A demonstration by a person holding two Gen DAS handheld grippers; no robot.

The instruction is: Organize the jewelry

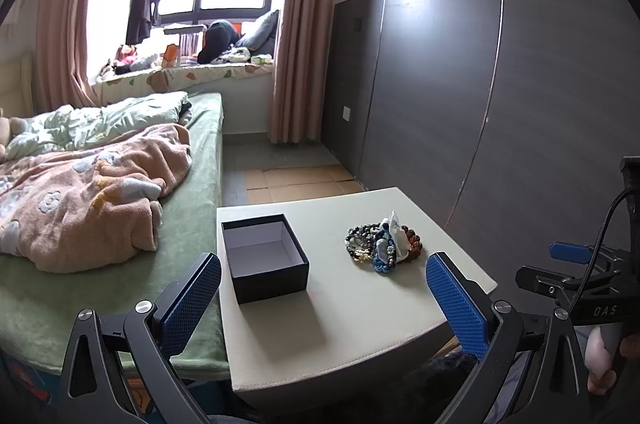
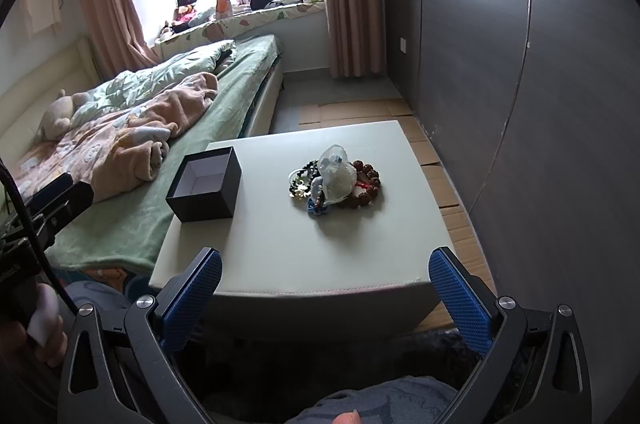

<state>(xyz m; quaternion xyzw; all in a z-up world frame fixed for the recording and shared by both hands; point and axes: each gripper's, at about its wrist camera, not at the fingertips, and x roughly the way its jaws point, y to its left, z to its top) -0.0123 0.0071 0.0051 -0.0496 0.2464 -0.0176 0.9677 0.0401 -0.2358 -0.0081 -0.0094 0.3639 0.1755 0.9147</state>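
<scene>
- Jewelry pile lay on the tabletop, untouched.
- Box stood beside it, empty.
- My left gripper and right gripper hovered wide apart, holding nothing; all sorting remained.

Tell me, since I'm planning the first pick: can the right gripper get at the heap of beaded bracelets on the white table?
Probably yes. The right gripper is open, and bare white table lies between it and the heap of beaded bracelets; the open black box sits off to the side.
</scene>
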